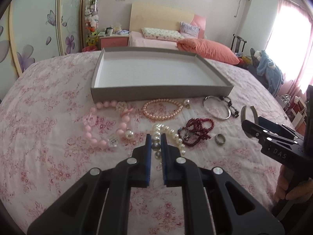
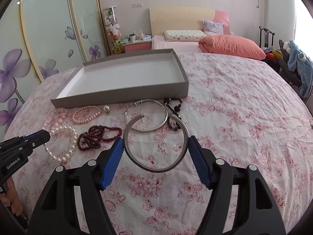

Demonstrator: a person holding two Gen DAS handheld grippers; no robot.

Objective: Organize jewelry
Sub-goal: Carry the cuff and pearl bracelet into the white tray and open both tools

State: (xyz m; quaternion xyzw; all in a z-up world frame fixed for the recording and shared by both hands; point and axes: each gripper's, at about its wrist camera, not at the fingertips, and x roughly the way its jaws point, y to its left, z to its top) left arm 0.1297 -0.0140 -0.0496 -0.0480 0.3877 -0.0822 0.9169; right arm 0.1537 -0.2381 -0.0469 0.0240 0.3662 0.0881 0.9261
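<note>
An open silver cuff bangle was clamped between the blue pads of the right gripper, held above the floral bedspread. The left gripper was closed on the white pearl bracelet, beside the dark red bead strand. The shallow grey box sat just behind the remaining jewelry, its white floor bare.

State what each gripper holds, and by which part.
Right gripper: open silver bangle, clamped across its opposite sides. Left gripper: white pearl strand, pinched between its fingers.

"genrobot.ai" on left gripper, perhaps "das"
</note>
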